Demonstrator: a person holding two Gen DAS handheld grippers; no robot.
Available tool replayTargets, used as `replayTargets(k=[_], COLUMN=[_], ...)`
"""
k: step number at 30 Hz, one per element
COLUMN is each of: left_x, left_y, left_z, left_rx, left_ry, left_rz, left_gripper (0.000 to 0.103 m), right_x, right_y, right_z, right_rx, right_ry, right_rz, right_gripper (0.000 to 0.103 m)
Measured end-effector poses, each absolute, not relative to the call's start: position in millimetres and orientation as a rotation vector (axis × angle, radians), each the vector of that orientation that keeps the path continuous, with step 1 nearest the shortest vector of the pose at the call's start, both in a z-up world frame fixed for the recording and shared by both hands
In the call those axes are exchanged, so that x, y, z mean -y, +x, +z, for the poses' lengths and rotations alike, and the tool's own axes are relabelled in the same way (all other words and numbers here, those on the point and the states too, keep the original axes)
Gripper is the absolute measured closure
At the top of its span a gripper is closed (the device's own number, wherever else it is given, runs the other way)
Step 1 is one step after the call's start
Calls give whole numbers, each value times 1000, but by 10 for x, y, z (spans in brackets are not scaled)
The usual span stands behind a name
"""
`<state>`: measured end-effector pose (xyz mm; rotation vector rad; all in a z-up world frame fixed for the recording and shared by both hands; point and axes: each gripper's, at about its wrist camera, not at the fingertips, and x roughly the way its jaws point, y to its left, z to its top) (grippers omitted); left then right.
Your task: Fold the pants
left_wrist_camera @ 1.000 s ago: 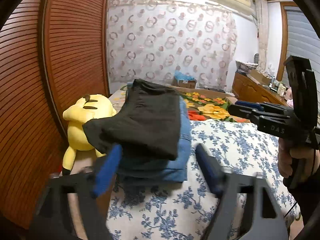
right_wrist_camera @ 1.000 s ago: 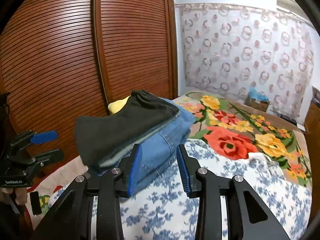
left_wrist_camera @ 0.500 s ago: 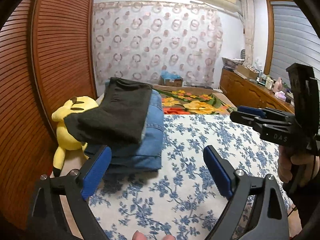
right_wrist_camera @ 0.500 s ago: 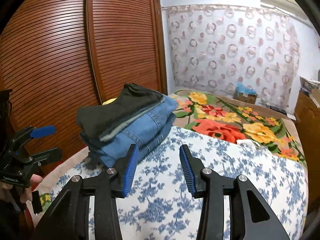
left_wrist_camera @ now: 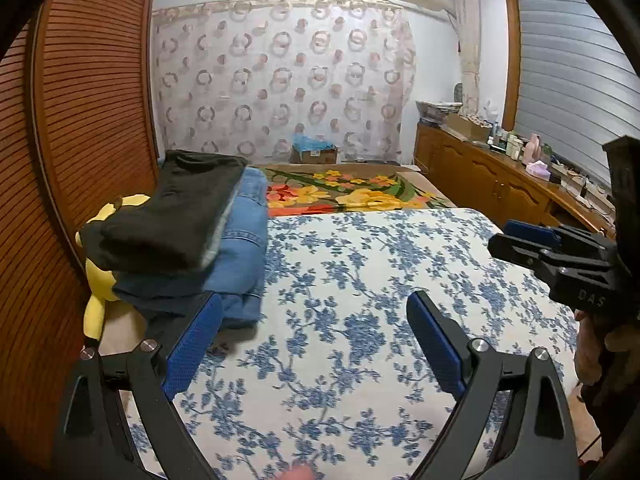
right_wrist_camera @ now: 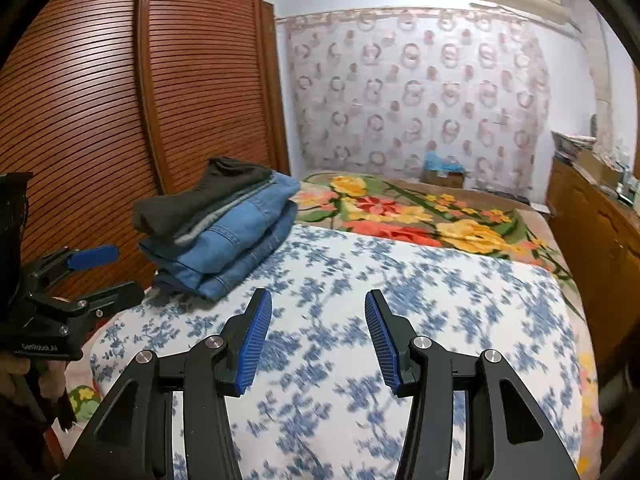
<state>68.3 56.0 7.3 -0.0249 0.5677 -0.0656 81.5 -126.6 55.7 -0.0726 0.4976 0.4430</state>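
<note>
Your left gripper (left_wrist_camera: 314,330) hangs over the blue-flowered quilt (left_wrist_camera: 360,280) with jaws spread wide, nothing between them. Your right gripper (right_wrist_camera: 318,332) is likewise released and empty above the same quilt.

The folded black pants (left_wrist_camera: 176,208) lie on top of a stack of folded blue jeans (left_wrist_camera: 244,248), at the quilt's left edge. From the left gripper the stack sits ahead and to the left, its near corner just beside the left blue pad (left_wrist_camera: 196,340). In the right wrist view the black pants (right_wrist_camera: 200,196) and jeans (right_wrist_camera: 236,236) are ahead-left, well apart from the right fingers.

A yellow plush toy (left_wrist_camera: 100,272) is wedged between the stack and the slatted wooden wardrobe doors (left_wrist_camera: 80,120), partly hidden under the clothes. Beyond the quilt lies a flowered blanket (left_wrist_camera: 352,192); past it, a cardboard box (left_wrist_camera: 314,154) against the ring-patterned curtain (left_wrist_camera: 280,80). A wooden sideboard (left_wrist_camera: 488,184) runs along the quilt's right side.

Right of the stack the quilt surface is bare across to its right edge.
</note>
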Motion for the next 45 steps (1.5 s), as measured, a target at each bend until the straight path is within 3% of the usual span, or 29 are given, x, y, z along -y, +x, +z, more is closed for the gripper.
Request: replayTargets(k=[6,11,16,45], left_x=[-403,-258,-117,58], left_y=[650,643,626,276], left_z=[16,-59,13,600], left_rx=[-583,-605,-590,-455], left_ry=[-35,-33,-30,-14], left_rz=[-77,-90,-105,-102], left_gripper=[9,9,9,9], right_x=[1469,1573,1687,1865], right_y=[556,423,342,-161], right_z=[512,489,529,840], right_rx=[-509,-524,-522,-378], right_ry=[-62,-48,-36,-8], right_rz=[378,338,303,220], right_gripper=[44,26,20,20])
